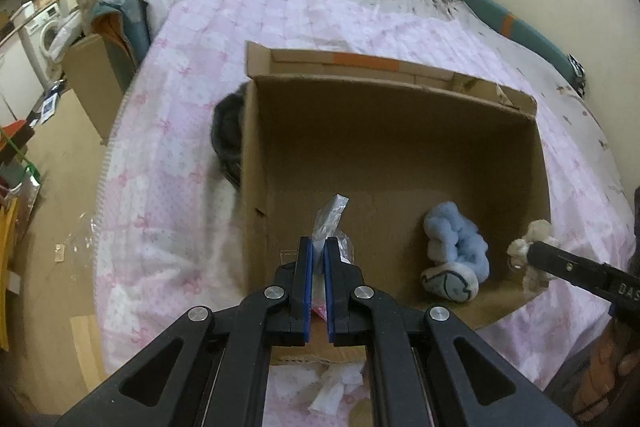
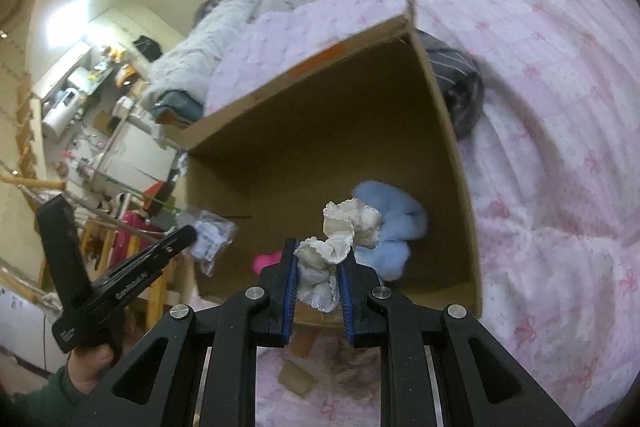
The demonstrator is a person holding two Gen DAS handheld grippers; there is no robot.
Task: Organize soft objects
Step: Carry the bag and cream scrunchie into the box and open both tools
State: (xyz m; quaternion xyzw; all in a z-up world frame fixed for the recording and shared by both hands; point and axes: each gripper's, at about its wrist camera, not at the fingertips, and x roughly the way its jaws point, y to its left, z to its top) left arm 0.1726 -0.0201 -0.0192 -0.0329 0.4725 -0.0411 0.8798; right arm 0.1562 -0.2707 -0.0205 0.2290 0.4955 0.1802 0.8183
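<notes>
Left gripper [image 1: 318, 251] fingers clamp a clear plastic packet [image 1: 332, 223] and right gripper [image 2: 318, 267] fingers clamp cream lace fabric [image 2: 340, 239], both above the cardboard box [image 1: 400, 131] holding a blue plush [image 1: 456, 243].

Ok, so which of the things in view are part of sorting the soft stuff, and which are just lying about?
Part of the job:
- cardboard box
- clear plastic packet in the left tool
- cream lace fabric in the right tool
- blue plush toy in the box

Just lying about:
- pink quilt
- dark striped garment beside the box
- second cardboard box
</notes>
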